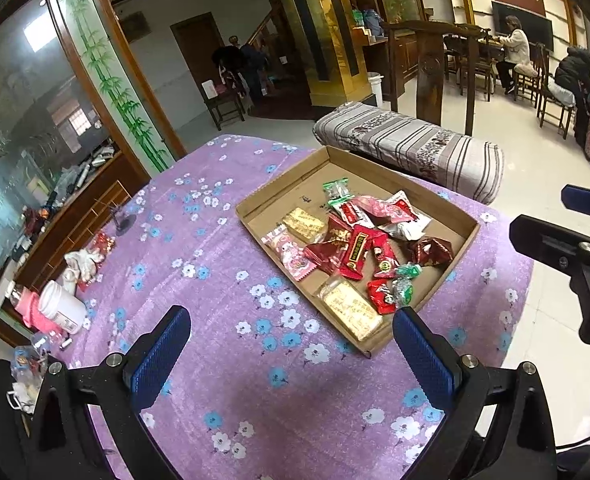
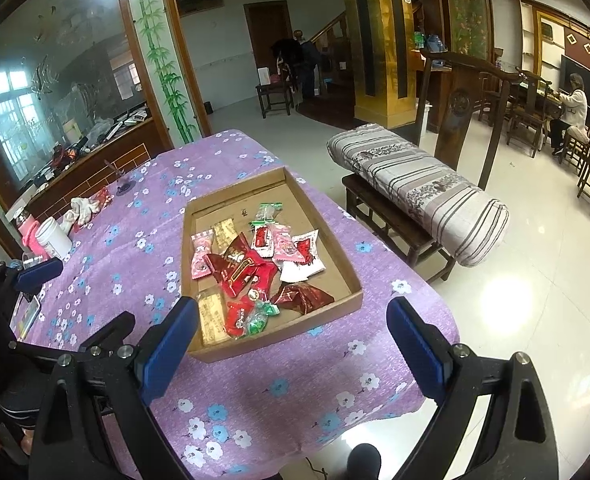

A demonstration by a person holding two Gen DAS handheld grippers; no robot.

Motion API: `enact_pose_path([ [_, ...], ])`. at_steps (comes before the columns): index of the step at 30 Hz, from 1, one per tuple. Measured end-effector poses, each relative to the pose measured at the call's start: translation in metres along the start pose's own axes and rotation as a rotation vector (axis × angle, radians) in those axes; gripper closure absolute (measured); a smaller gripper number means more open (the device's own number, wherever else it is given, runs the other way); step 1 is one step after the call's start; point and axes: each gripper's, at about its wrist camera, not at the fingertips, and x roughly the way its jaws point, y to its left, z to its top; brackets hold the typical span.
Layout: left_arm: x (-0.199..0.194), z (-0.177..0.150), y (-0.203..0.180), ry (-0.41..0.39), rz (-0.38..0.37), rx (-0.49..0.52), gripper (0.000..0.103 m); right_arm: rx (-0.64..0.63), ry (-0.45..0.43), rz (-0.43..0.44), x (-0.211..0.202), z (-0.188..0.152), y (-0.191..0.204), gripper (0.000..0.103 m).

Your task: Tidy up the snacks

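While the snack packets sit piled in a shallow cardboard tray on the tabletop, nothing is gripped yet. Pile mixes red wrappers, pink ones, white, green candies and two pale gold bars, overlapping mid-tray; far end of tray bare. Left hand-held gripper hovers above the purple floral cloth just short of the tray's near corner, jaws wide apart, empty. Right hand-held gripper hangs over the tray's near edge, jaws also spread, empty.

Judgement: step in hand is the first pick. Best start with an outlying piece, e.g. the dark red packet by the near right wall, lying apart from the heap. Come down steep, pinch the crimped end, since flat film slips. Avoid nudging the tray wall; light cardboard likely slides.

Off to the left edge: white bottle, pink bottle, crumpled white cloth, well apart from the tray.
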Motion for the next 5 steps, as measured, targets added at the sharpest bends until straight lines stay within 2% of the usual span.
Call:
enact_pose_path([
  [5, 0.0008, -0.0010, 0.0056, 0.002, 0.008, -0.021, 0.001, 0.000, 0.001, -0.001, 0.0007, 0.0004, 0.0006, 0.009],
])
